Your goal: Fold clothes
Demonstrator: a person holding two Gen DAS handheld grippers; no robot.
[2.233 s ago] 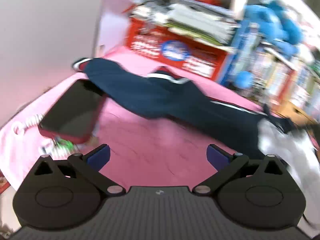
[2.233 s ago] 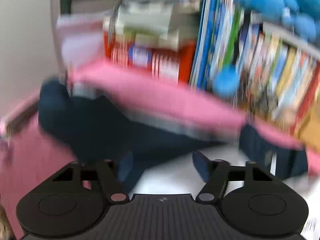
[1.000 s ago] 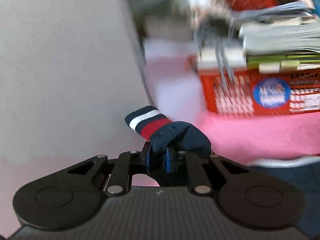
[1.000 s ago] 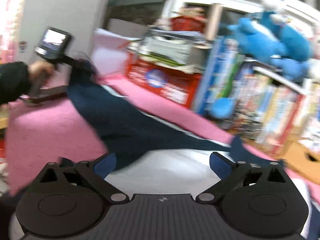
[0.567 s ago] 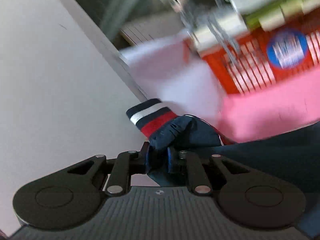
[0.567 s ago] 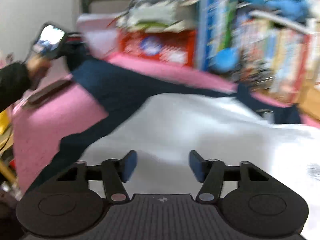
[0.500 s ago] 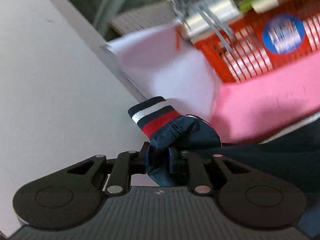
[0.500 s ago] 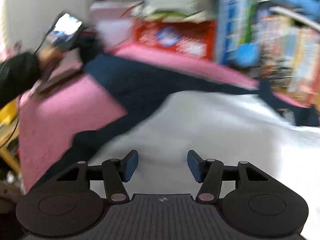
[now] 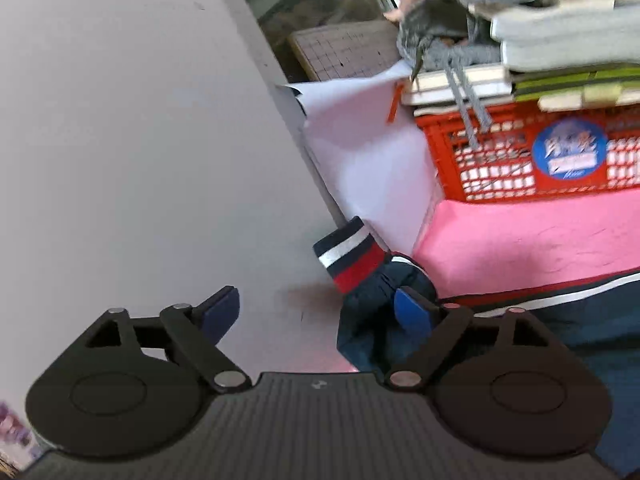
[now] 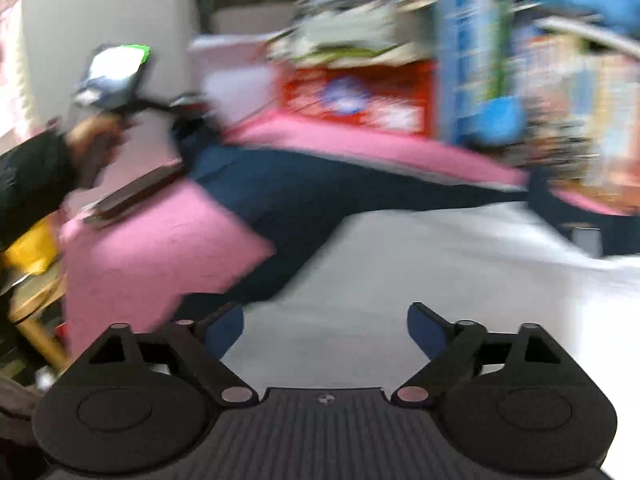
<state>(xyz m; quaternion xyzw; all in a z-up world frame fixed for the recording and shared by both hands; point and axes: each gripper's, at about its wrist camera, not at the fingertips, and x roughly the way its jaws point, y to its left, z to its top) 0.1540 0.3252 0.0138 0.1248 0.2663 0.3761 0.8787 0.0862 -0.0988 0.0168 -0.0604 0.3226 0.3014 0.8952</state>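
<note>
A navy jacket (image 9: 580, 312) lies spread on a pink cloth (image 9: 520, 240). Its sleeve end, with a navy, white and red striped cuff (image 9: 352, 258), is bunched at the wall. My left gripper (image 9: 314, 300) has its jaws opening wide; the sleeve rests against the right finger (image 9: 412, 312) and no pad presses it. In the right wrist view the jacket (image 10: 304, 196) runs across the pink cloth, with its white lining (image 10: 420, 264) turned up in front. My right gripper (image 10: 323, 314) hovers over that lining with its jaws opening and nothing between them.
A red basket (image 9: 520, 160) under stacked books stands behind the cloth, beside a white sheet (image 9: 368, 152) and a grey wall (image 9: 140, 120). In the right wrist view a hand (image 10: 92, 132) holds the other gripper, a phone (image 10: 132, 192) lies at the left, and bookshelves (image 10: 560, 80) fill the right.
The left jaws, shut on the sleeve before, have sprung apart and the sleeve sits loose by the right finger. The right jaws narrowed, then widened again, over the white lining.
</note>
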